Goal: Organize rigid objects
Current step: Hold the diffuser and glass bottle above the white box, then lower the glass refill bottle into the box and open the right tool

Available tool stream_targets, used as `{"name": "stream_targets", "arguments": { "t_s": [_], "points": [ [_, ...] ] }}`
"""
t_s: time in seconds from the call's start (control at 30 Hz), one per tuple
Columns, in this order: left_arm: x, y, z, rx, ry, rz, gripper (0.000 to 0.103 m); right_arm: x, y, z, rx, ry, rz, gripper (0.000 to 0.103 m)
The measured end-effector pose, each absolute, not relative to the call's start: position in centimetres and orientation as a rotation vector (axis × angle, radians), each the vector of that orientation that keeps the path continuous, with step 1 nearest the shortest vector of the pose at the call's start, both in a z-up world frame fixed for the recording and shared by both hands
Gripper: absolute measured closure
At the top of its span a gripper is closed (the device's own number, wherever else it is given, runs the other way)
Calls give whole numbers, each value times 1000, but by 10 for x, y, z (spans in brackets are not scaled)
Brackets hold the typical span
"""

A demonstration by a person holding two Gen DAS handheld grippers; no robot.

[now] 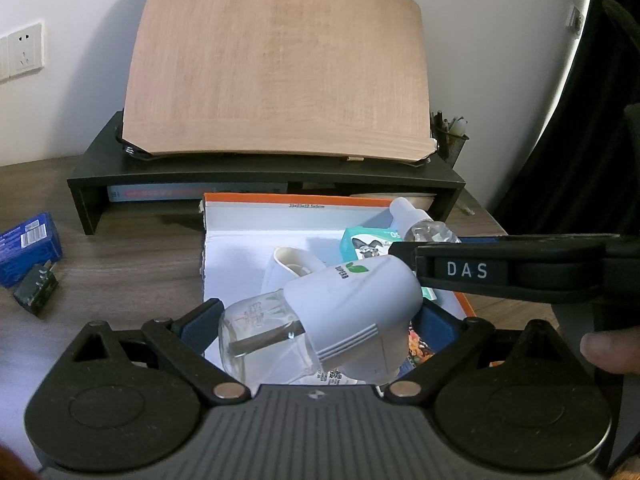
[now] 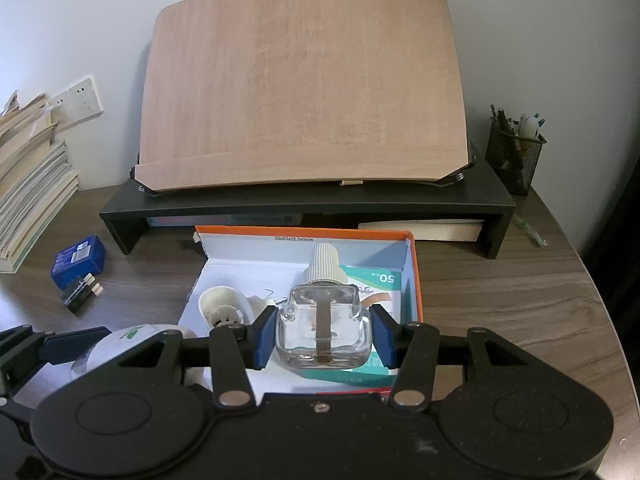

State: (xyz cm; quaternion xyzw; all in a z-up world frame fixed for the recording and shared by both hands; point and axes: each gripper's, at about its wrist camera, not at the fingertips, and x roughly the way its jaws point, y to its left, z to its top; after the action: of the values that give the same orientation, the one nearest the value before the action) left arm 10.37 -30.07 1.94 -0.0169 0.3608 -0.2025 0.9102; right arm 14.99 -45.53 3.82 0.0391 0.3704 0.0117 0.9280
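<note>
Right wrist view: right hand-held gripper [image 2: 323, 334] clamped on 1 square clear glass bottle [image 2: 322, 328] with ribbed white cap, both blue pads pressed against its sides, held over 1 open orange-edged box [image 2: 416, 276] on the desk [image 2: 500, 300]. Inside the box: 1 teal carton [image 2: 380, 280] marked "50", 1 cream plastic cup-shaped piece [image 2: 224, 306]. Left of the box on the desk: 1 blue packet [image 2: 78, 262], 1 small dark adapter [image 2: 82, 290], 1 stack of papers [image 2: 32, 196]. Behind: 1 black riser [image 2: 304, 204] carrying 1 tilted wooden board [image 2: 304, 80]; 1 mesh pen cup [image 2: 514, 152] at right. Bare desk to the right of the box, up to the rounded desk edge.

Left wrist view: left hand-held gripper [image 1: 316, 328] closed on 1 white plug-in vaporizer [image 1: 352, 300] with glass bottle attached, tilted above the box's near edge. 1 fingertip [image 1: 608, 352] at right edge.
</note>
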Motion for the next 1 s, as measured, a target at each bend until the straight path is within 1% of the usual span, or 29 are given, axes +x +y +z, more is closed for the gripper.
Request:
{"name": "stream_targets", "arguments": {
  "t_s": [1.0],
  "points": [
    [111, -305, 13, -19, 769, -452, 1, 175, -457, 40, 77, 749, 84, 42]
  ]
}}
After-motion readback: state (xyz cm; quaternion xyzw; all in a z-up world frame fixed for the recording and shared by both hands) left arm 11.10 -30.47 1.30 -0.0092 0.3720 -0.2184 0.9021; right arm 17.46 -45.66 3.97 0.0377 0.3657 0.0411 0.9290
